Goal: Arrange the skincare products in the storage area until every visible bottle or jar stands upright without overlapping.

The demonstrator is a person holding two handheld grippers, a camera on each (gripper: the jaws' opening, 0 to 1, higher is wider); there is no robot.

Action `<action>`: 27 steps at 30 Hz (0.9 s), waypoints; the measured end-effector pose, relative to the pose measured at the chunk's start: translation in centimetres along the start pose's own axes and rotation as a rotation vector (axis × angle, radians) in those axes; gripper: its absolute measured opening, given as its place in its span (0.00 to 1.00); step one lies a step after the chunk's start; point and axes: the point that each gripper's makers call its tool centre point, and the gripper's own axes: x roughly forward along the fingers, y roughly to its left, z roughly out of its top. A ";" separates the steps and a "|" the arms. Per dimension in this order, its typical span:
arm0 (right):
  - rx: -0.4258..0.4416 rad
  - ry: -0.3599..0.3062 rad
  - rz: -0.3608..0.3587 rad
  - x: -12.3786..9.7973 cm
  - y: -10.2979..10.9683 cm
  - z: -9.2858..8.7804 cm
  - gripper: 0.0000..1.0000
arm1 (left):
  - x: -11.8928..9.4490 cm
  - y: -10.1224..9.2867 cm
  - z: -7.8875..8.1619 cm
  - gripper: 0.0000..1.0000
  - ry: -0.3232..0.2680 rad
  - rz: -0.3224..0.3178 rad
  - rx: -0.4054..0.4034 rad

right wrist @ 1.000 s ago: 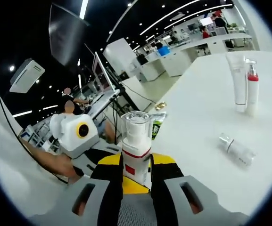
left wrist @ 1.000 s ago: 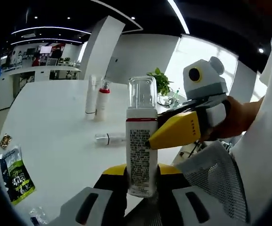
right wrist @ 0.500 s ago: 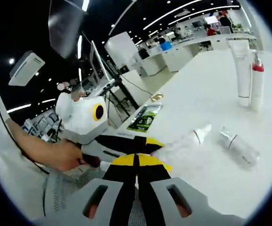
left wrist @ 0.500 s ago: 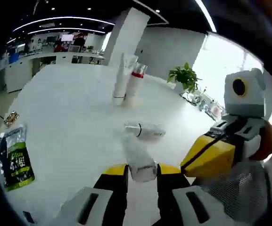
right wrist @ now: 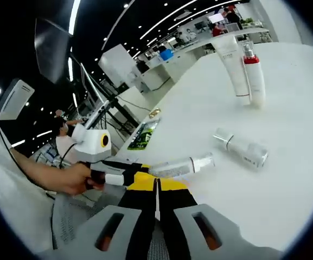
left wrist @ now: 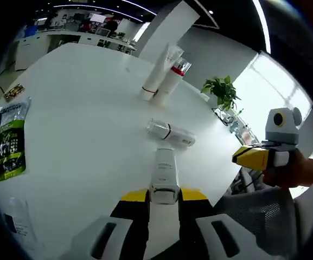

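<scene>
The left gripper [left wrist: 163, 203] is holding a white bottle [left wrist: 165, 174] by its bottom end, with its jaws clamped on it. The bottle is lying flat and pointing out over the table [left wrist: 80, 108], near the table's closest edge. The right gripper [right wrist: 156, 197] is holding nothing, and its jaws are pressed together. A clear bottle [left wrist: 171, 132] is lying on its side in the middle of the table, just past the held one. Far back, a tube [left wrist: 159, 70] and a red-collared bottle [left wrist: 173, 78] are standing side by side, very close. A green packet [left wrist: 5, 138] is lying by the left edge. Two bottles are not standing yet, so the job is not done. If the left gripper is tipping its bottle up too fast, the bottle could slip or fall over. It could also bump the clear bottle and roll it toward the table's edge.
</scene>
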 end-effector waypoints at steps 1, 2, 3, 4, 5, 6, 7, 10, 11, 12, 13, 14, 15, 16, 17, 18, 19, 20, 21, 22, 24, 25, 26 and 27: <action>0.037 -0.008 0.008 0.2 0.1 0.0 0.04 | -0.1 0.0 0.0 0.19 0.001 -0.003 -0.010; 0.108 -0.015 0.024 0.4 0.2 -0.2 0.07 | -0.1 -0.2 0.0 0.19 -0.001 -0.013 -0.038; 0.172 -0.013 0.018 0.7 0.1 -0.3 0.11 | -0.1 -0.3 0.0 0.19 -0.004 -0.018 -0.048; 0.224 -0.005 0.024 0.9 0.2 -0.6 0.19 | -0.3 -0.4 0.0 0.19 -0.003 -0.024 -0.055; 0.279 -0.011 0.038 1.2 0.3 -0.7 0.24 | -0.3 -0.5 -0.1 0.19 0.000 -0.025 -0.055; 0.350 -0.038 0.042 1.6 0.1 -0.6 0.28 | -0.4 -0.6 -0.2 0.19 0.000 -0.029 -0.052; 0.412 -0.037 0.037 1.8 -0.2 -0.7 0.31 | -0.4 -0.8 -0.3 0.19 0.005 -0.035 -0.052; 0.641 -0.007 0.020 2.5 -1.3 -2.1 0.31 | -0.6 -1.5 -0.7 0.19 0.020 -0.058 -0.073; 0.680 -0.005 0.015 2.8 -1.6 -2.4 0.31 | -0.6 -1.7 -0.9 0.19 0.025 -0.063 -0.079; 0.733 0.011 0.010 3.0 -1.8 -3.0 0.31 | -0.6 -1.8 -1.1 0.19 0.031 -0.063 -0.081; 0.765 0.001 0.015 3.1 -1.9 -3.0 0.31 | -0.6 -1.9 -1.2 0.19 0.033 -0.065 -0.082; 0.793 -0.010 0.012 3.3 -2.1 -3.0 0.31 | -0.6 -2.1 -1.3 0.19 0.040 -0.071 -0.085; 0.805 -0.011 0.005 3.3 -2.4 -3.1 0.31 | -0.6 -2.2 -1.3 0.19 0.041 -0.074 -0.081; 0.812 -0.020 -0.002 3.4 -2.6 -3.0 0.32 | -0.7 -2.4 -1.4 0.19 0.044 -0.078 -0.072; 0.817 -0.026 -0.008 3.5 -2.8 -2.9 0.32 | -0.7 -2.6 -1.5 0.19 0.050 -0.085 -0.071; 0.825 -0.027 -0.013 3.5 -3.1 -2.9 0.32 | -0.8 -2.9 -1.6 0.19 0.054 -0.095 -0.066; 0.845 -0.028 -0.019 3.6 -3.4 -3.0 0.31 | -0.9 -3.3 -1.7 0.19 0.060 -0.113 -0.062; 0.871 -0.029 -0.021 3.6 -3.4 -3.1 0.31 | -0.9 -3.6 -1.8 0.19 0.061 -0.114 -0.051; 0.872 -0.034 -0.020 3.7 -3.4 -3.2 0.30 | -0.9 -3.6 -2.0 0.19 0.068 -0.109 -0.037; 0.871 -0.035 -0.022 3.7 -3.3 -3.3 0.29 | -1.0 -3.7 -2.1 0.19 0.072 -0.111 -0.030; 0.873 -0.034 -0.026 3.7 -3.2 -3.6 0.27 | -1.2 -3.9 -2.0 0.19 0.069 -0.115 -0.016; 0.882 -0.035 -0.023 3.7 -3.1 -3.6 0.27 | -1.2 -3.8 -2.1 0.19 0.077 -0.108 0.004; 0.886 -0.035 -0.021 3.7 -3.0 -3.6 0.27 | -1.3 -3.8 -2.1 0.19 0.075 -0.107 0.012; 0.881 -0.037 -0.016 3.7 -2.9 -3.5 0.26 | -1.4 -3.8 -2.1 0.19 0.076 -0.108 0.019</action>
